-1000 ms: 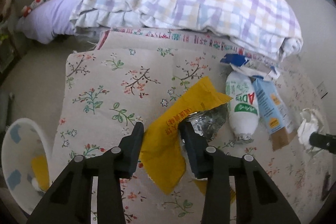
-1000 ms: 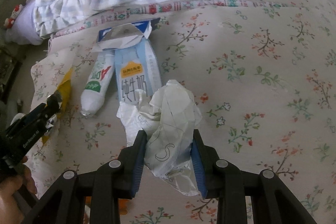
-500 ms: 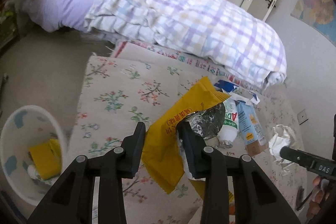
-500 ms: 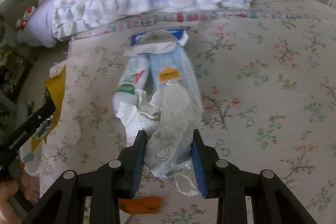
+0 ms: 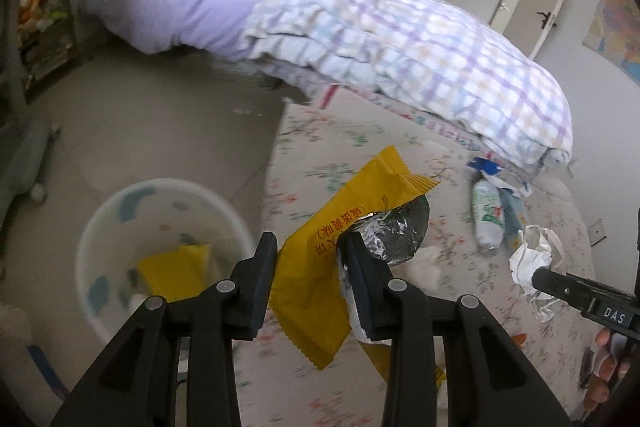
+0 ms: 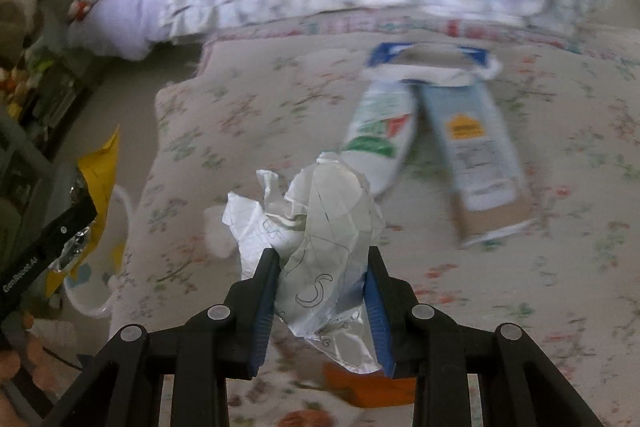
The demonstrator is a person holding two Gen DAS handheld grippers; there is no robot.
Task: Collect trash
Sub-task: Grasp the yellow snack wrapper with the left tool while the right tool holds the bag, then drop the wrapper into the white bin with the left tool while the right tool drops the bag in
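My left gripper (image 5: 310,247) is shut on a yellow snack wrapper (image 5: 340,223) with a silver foil lining, held in the air above the bed's left edge. A white bin (image 5: 120,203) stands on the floor just left of it, with a yellow wrapper inside. My right gripper (image 6: 322,261) is shut on a crumpled white paper (image 6: 320,219) with pen drawings, lifted over the floral bedspread (image 6: 560,267). The same paper (image 5: 536,259) and right gripper (image 5: 540,277) show at the right of the left wrist view. A white bottle (image 6: 380,135) and a light blue carton (image 6: 476,147) lie side by side on the bed.
A folded plaid quilt (image 5: 400,43) lies across the far end of the bed. A second bed with a purple sheet (image 5: 176,3) stands beyond, across grey floor (image 5: 140,123). An orange scrap (image 6: 368,387) lies on the bedspread under my right gripper. Shelves with toys stand at the left.
Both grippers have lifted and carried their loads leftward toward the bed's edge. The white bin has come fully into the left wrist view, close beside the held yellow wrapper.
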